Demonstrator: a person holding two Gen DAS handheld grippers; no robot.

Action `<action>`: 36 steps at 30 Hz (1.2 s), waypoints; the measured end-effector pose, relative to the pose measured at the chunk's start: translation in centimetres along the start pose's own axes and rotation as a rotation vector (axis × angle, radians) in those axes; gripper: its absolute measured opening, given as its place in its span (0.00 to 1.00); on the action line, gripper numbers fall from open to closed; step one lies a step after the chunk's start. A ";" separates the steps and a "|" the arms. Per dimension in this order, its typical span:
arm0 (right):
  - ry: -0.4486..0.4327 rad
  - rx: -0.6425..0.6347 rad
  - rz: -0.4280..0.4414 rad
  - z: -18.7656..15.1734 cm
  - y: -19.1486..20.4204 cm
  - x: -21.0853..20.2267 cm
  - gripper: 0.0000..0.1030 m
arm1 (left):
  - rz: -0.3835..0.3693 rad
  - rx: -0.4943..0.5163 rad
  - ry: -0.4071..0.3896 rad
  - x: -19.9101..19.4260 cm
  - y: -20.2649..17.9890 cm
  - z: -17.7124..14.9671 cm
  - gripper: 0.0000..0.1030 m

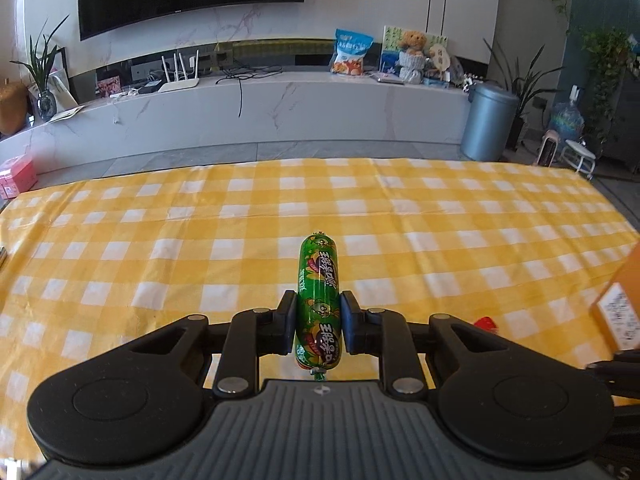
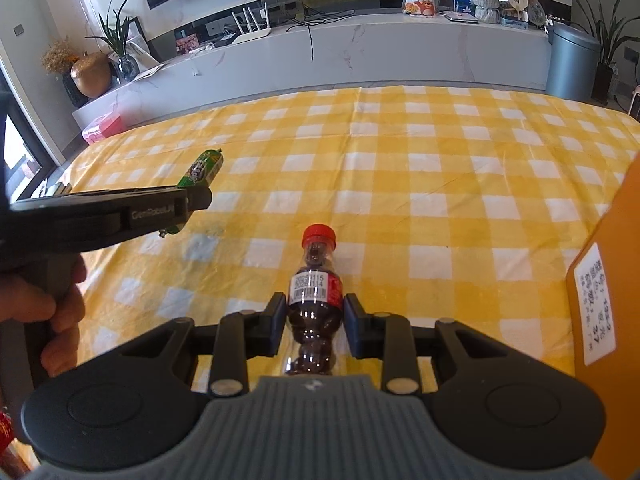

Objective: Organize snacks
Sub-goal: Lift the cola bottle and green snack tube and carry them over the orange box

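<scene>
My left gripper (image 1: 319, 312) is shut on a green-wrapped sausage (image 1: 319, 280) and holds it above the yellow checked tablecloth (image 1: 200, 240), pointing forward. It also shows in the right wrist view (image 2: 192, 196), with the sausage (image 2: 204, 166) sticking out past its fingers. My right gripper (image 2: 315, 312) is shut on a small cola bottle (image 2: 316, 300) with a red cap, held lengthwise above the cloth (image 2: 440, 180). An orange box (image 2: 608, 300) with a white label stands at the right edge; it also shows in the left wrist view (image 1: 622, 300).
A small red item (image 1: 486, 324) lies on the cloth behind my left gripper's right finger. Beyond the table stand a white marble TV bench (image 1: 280, 100) with snack bags and a grey bin (image 1: 490, 122). A red object (image 2: 5, 432) shows at the lower left.
</scene>
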State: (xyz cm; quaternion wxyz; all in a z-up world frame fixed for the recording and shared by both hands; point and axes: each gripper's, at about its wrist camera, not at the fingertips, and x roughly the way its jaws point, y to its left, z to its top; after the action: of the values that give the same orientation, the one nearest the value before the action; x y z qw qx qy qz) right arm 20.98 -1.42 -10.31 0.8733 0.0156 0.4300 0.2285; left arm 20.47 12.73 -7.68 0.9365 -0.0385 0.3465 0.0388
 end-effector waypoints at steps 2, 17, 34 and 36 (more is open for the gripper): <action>-0.004 0.003 0.001 -0.3 -0.3 -0.9 0.28 | -0.015 -0.007 -0.006 -1.2 -0.6 -0.3 0.24; -0.065 0.002 0.028 -4.2 -2.6 -9.9 0.28 | -0.095 -0.046 0.006 -9.0 -6.2 -4.1 0.24; -0.157 -0.036 0.093 -6.6 -7.8 -20.9 0.28 | -0.253 -0.015 -0.012 -14.6 -13.0 -4.5 0.24; -0.163 -0.030 0.086 -6.6 -9.1 -22.2 0.28 | -0.282 0.006 -0.024 -15.0 -14.5 -4.1 0.24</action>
State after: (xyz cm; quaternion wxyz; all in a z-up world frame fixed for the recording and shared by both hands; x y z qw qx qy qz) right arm 7.84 -19.83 -0.03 0.8950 0.0396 0.3528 0.2702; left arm 7.91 -2.74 -0.39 0.9368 -0.0832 0.3268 -0.0937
